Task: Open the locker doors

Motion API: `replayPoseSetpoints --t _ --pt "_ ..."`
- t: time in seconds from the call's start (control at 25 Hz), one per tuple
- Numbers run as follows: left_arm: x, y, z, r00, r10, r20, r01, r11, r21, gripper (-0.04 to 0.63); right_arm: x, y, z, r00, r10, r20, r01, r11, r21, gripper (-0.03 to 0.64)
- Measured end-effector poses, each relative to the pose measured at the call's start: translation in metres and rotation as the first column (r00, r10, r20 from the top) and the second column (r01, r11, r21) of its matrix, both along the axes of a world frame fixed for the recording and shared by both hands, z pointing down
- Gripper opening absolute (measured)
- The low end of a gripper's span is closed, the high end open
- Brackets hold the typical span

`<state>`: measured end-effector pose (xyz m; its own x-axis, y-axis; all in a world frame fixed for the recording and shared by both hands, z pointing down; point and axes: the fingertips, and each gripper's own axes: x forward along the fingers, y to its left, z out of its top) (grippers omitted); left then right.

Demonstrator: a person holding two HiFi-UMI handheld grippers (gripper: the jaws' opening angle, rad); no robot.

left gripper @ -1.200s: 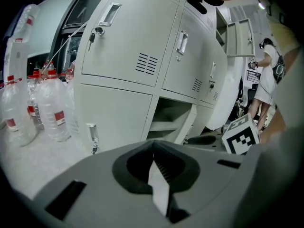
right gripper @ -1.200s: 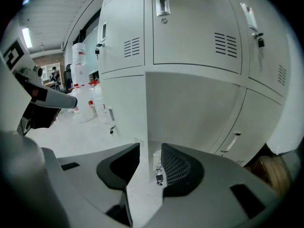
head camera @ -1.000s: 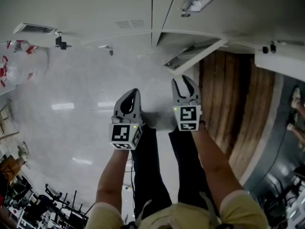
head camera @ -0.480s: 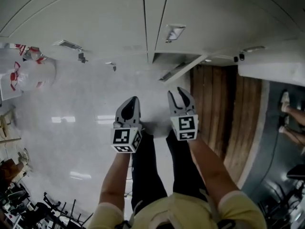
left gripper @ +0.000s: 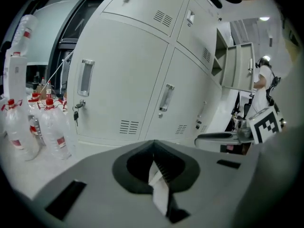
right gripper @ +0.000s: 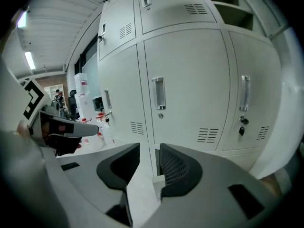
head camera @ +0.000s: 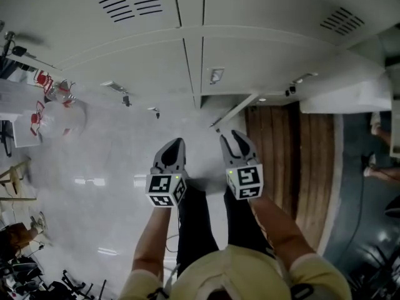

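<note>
Locker tops and sides run off every view, so the full bank of lockers (head camera: 262, 49) cannot be counted. One compartment stands open. Its inside is dark in the head view and hard to read, and its door (head camera: 235, 110) shows there only as a thin pale strip swung out over the floor. A cluster of clear bottles (left gripper: 45, 127) with red caps stands by the left end of the bank. They overlap too much for a firm count. At the right edge of the head view a person's lower legs (head camera: 377, 166) are cut off by the frame.

The floor (head camera: 94, 167) is pale, glossy grey, with a band of wooden boards (head camera: 294, 161) on the wearer's right. Dim clutter crowds the lower left corner of the head view, too small to name.

Two tools are held low in front of the wearer's legs, side by side, short of the lockers and touching none of them. The left hand-held gripper (head camera: 177, 141) is clenched, its jaws meeting with nothing in them. The right hand-held gripper (head camera: 230, 135) is released, jaws apart, with only closed doors showing through the gap. In the right gripper view three upright handles (right gripper: 158, 93) show on the lower row. One key (right gripper: 242, 122) hangs under the rightmost.
</note>
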<state>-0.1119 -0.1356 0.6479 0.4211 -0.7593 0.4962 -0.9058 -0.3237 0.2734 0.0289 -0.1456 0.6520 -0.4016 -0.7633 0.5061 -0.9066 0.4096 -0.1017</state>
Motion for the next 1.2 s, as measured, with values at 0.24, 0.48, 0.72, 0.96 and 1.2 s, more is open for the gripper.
replayPoseSetpoints --t 0.24,0.48,0.72,0.96,1.2 --pt "0.009 -0.012 -0.052 0.999 0.009 -0.031 -0.008 0.999 0.041 0.003 0.012 -0.006 -0.051 0.999 0.025 0.023 -0.026 0.999 0.026 0.12" --pt "0.039 -0.002 -0.111 0.994 0.08 -0.074 -0.074 0.994 0.081 0.003 0.027 0.001 -0.11 0.998 0.034 0.045 -0.035 0.999 0.024 0.12" --pt "0.041 -0.007 -0.177 0.987 0.15 -0.063 -0.141 0.981 0.135 0.002 0.033 -0.004 -0.178 0.999 0.004 0.047 -0.01 0.994 0.113 0.12" --pt "0.033 -0.018 -0.255 0.975 0.209 -0.07 -0.189 0.957 0.221 0.002 0.017 -0.01 -0.25 0.997 -0.066 0.041 0.057 0.98 0.192 0.12" --pt "0.032 -0.027 -0.325 0.971 0.239 0.023 -0.235 0.925 0.3 0.002 0.015 -0.023 -0.318 0.995 -0.068 0.071 0.047 0.963 0.265 0.109"
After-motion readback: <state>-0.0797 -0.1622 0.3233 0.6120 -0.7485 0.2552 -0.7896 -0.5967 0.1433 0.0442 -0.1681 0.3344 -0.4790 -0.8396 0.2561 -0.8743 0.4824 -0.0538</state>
